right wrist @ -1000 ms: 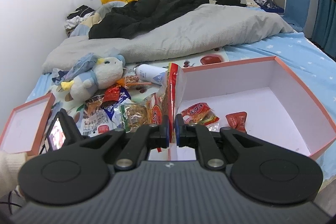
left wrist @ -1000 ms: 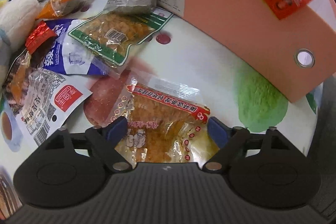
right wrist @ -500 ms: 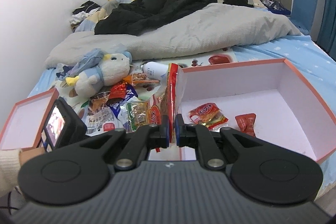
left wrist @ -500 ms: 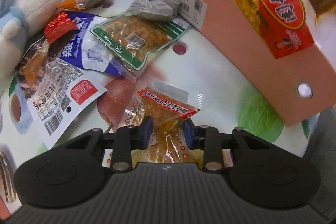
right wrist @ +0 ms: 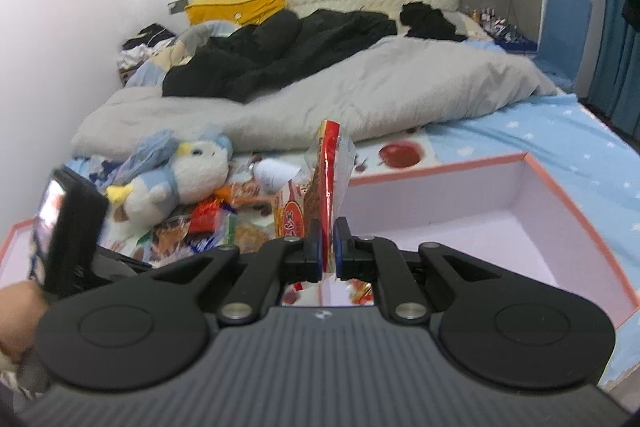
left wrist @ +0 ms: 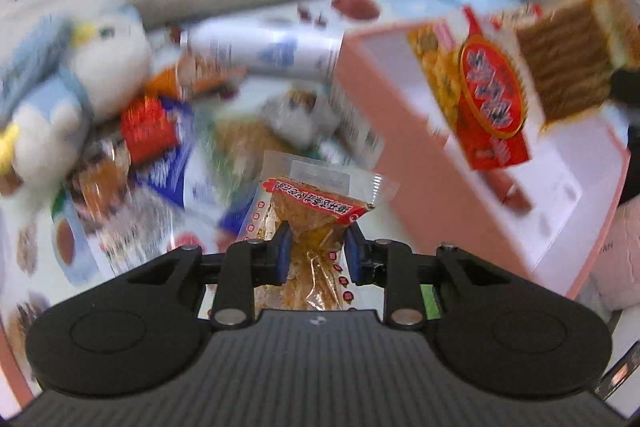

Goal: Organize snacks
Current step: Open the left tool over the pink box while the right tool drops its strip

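Both claws are grasping: left claw (left wrist: pixel 314 245) is clamping the snack packet (left wrist: pixel 316 211), right claw (right wrist: pixel 328 247) a biscuit pack (right wrist: pixel 330 179); lift each over the pink box (right wrist: pixel 532 167) wall before releasing inside.

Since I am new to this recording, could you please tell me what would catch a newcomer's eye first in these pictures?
Most striking are two snack packets held at once: the left tongs pinch an orange snack packet clear of the snack pile, and the right tongs hold a red snack packet upright at the near left corner of the pink box. A plush bird lies left of it.
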Available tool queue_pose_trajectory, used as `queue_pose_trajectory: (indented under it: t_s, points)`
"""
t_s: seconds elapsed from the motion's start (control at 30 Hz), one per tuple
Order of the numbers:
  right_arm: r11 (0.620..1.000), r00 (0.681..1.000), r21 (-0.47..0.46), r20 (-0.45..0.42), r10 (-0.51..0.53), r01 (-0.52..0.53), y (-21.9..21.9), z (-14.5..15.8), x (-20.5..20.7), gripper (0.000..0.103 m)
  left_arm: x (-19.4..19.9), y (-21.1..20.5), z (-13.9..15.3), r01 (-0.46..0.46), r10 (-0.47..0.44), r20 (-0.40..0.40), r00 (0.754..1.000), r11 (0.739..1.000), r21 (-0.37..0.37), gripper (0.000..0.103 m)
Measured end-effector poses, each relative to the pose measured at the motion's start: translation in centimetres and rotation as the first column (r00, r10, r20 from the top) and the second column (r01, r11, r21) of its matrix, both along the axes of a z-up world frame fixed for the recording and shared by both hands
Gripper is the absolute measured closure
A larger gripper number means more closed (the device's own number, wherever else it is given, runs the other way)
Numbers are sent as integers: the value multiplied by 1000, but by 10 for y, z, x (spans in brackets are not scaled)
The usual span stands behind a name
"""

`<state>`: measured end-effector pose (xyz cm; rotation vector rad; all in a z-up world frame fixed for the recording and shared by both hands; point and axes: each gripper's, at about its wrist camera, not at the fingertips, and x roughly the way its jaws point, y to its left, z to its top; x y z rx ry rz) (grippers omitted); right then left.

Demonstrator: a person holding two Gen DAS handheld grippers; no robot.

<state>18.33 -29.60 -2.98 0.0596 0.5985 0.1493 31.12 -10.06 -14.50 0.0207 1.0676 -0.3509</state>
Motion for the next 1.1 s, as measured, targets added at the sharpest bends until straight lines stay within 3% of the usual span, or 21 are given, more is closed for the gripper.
queue_pose_trajectory:
  t_s: [0.23,0.43,0.57,0.77,1.0,1.1]
  points:
    - [998,996,-18,66,-60,62,-26,29,10,94,36,-32,82,1,7,85,996,995,-101,72]
    - [991,989,-22,68,-129,131,-58,32,15,94,57,-85,110,30,-14,89,996,982,-184,72]
    - [984,983,-26,37,-177,178,-82,20,15,94,61,-130,99,64,-54,56,997,979,-193,72]
    - [974,973,-40,-49,-227,225,-110,-18,20,94,59,-182,60,123,-127,-13,992,979,-163,71]
    - [967,955,-19,-151,-255,256,-132,-66,23,91,59,-193,19,132,-144,-81,986,982,-136,71]
    - [963,949,-7,-169,-268,271,-134,-76,21,87,62,-193,9,143,-155,-97,983,982,-122,64]
